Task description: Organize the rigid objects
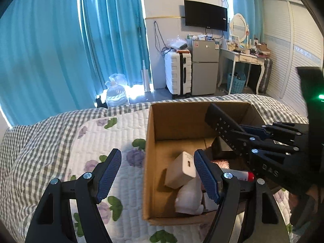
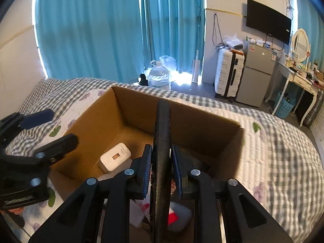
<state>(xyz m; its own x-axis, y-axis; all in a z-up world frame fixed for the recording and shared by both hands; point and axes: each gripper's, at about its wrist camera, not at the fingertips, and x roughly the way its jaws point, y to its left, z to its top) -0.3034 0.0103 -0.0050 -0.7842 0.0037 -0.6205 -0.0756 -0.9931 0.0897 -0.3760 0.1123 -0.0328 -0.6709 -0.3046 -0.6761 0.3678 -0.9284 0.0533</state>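
Observation:
An open cardboard box (image 1: 149, 141) (image 2: 212, 125) sits on the bed. Inside lie a white charger (image 1: 181, 171) (image 2: 115, 157), a white bottle (image 1: 189, 198) and a red-capped tube (image 1: 241, 175). My right gripper (image 2: 161, 162) is shut on a black remote control (image 2: 162, 141) (image 1: 220, 121), held edge-up above the box interior. My left gripper (image 1: 157, 174) is open and empty, low over the box's left wall. It also shows at the left of the right wrist view (image 2: 48, 133).
The bed carries a floral quilt (image 1: 101, 141) over a grey checked cover (image 2: 273, 141). Beyond it are blue curtains (image 1: 60, 50), a water jug (image 2: 159, 77), a white suitcase (image 1: 178, 73), a small fridge (image 1: 204, 66) and a dressing table (image 1: 243, 58).

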